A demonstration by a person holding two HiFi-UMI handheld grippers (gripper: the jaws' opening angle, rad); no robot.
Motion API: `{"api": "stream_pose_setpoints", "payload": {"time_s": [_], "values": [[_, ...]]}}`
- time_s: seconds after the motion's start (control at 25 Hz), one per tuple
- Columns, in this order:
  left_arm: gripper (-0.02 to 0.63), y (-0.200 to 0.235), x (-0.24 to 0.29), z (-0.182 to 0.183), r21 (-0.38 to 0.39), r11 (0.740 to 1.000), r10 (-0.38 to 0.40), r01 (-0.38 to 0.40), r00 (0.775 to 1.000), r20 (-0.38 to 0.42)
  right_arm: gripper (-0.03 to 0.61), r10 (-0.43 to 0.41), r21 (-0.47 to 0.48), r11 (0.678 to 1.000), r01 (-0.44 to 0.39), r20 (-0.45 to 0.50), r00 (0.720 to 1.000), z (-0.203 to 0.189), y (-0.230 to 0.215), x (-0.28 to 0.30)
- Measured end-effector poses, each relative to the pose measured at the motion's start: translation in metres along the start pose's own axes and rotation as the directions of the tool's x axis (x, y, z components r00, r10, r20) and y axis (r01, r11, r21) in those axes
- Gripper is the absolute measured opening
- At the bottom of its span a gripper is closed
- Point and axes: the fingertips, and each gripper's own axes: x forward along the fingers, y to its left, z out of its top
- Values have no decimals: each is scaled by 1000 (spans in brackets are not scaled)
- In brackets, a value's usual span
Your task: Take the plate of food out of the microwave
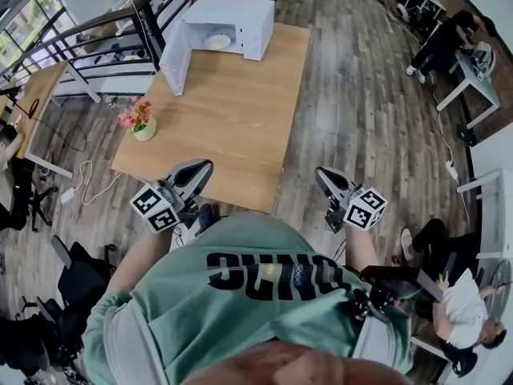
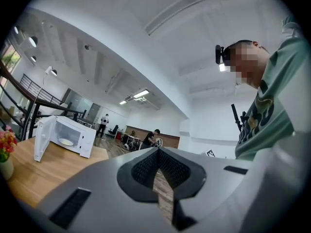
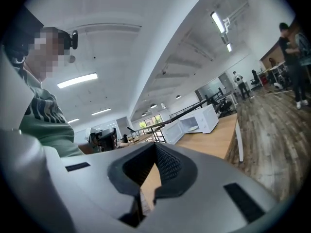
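Well, the person stands at the near end of the wooden table (image 1: 232, 119), and the microwave (image 1: 228, 24) sits way over at the far end. Its door (image 1: 176, 58) hangs wide open on the left side. The plate (image 1: 217, 41) is inside, lying flat on the microwave floor. It looks round, so I think it has no long side to line up with.

Both tools are pulled in close to the person's body, well apart from the plate. The left gripper (image 1: 202, 169) has its two jaws pressed together with nothing between them. The right gripper (image 1: 323, 175) is the same, closed up and empty.

The plate lies straight ahead and a bit to the left. So the left gripper looks a little nearer to it. But the open door is on that side too, and I think it could get in the way. Either way, the jaws have to open up, and the person has to walk or reach a long way forward.

Some things are hard to see. The plate is small and pale from here, and I cannot tell what food is on it. Its back edge is hidden inside the box. A little pot of flowers (image 1: 138, 121) stands on the left side of the table, away from the path.
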Motion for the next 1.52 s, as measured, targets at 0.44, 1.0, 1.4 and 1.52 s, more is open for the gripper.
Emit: {"api": "stream_pose_setpoints", "payload": {"time_s": [0.44,1.0,1.4,1.52], "values": [[6,185,-23,64,24,984,-176,175,984,9,6,-134,-33,990,134,13,991,59,21,186],[6,241,56,42,-88,994,-53,62,994,97,6,-62,-76,996,53,-129,990,90,-70,189],[6,232,89,14,-83,994,77,-75,997,12,6,82,60,995,-77,-95,992,65,-144,215],[5,257,72,18,-81,992,101,-102,995,-9,6,126,119,986,-113,-104,987,47,-139,264]]}}
